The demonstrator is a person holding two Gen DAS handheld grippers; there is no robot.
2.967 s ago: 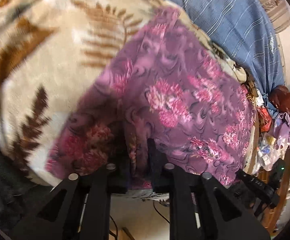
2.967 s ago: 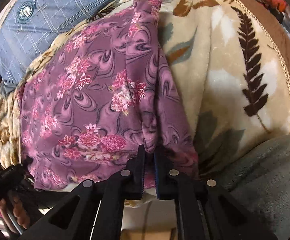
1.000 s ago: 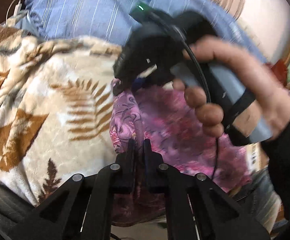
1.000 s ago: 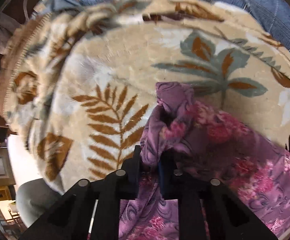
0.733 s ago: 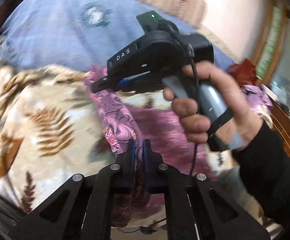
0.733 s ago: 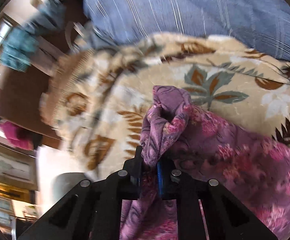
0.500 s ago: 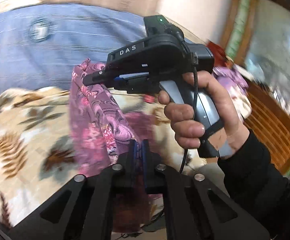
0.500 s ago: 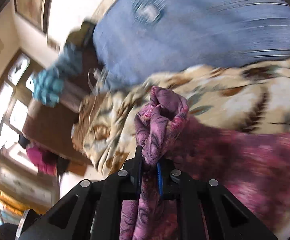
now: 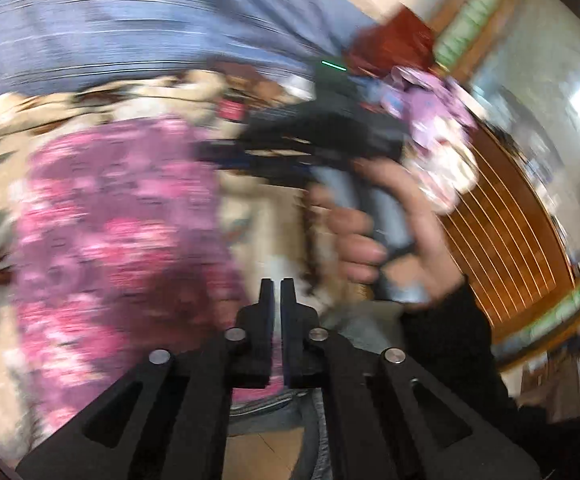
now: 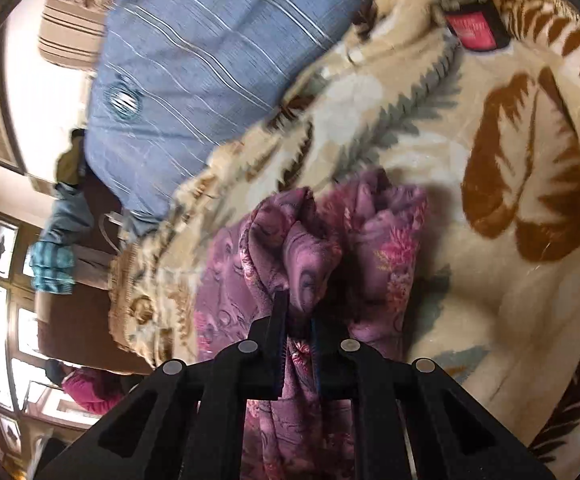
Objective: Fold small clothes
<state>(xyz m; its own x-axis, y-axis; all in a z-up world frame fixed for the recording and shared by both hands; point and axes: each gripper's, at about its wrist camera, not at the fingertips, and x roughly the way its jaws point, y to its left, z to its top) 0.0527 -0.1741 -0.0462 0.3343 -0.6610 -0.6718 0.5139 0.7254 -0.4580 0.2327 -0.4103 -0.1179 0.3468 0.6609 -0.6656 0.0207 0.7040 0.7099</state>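
Note:
A purple floral garment (image 9: 121,232) lies blurred on the cream leaf-print blanket (image 9: 5,136) at the left of the left wrist view. My left gripper (image 9: 275,286) is shut with nothing showing between its fingertips, just right of the garment's edge. The right gripper (image 9: 225,156) shows there too, held in a hand, over the garment's far corner. In the right wrist view my right gripper (image 10: 296,312) is shut on a bunched fold of the garment (image 10: 310,240), above the blanket (image 10: 490,160).
A blue striped pillow (image 10: 193,60) lies at the head of the bed and also shows in the left wrist view (image 9: 121,24). A heap of clothes (image 9: 430,120) sits at the right beside a wooden bed frame (image 9: 502,240). A small red label (image 10: 472,30) lies on the blanket.
The left gripper has let go of the garment and swung right. The right gripper still holds its bunched fold and has carried it down over the blanket.

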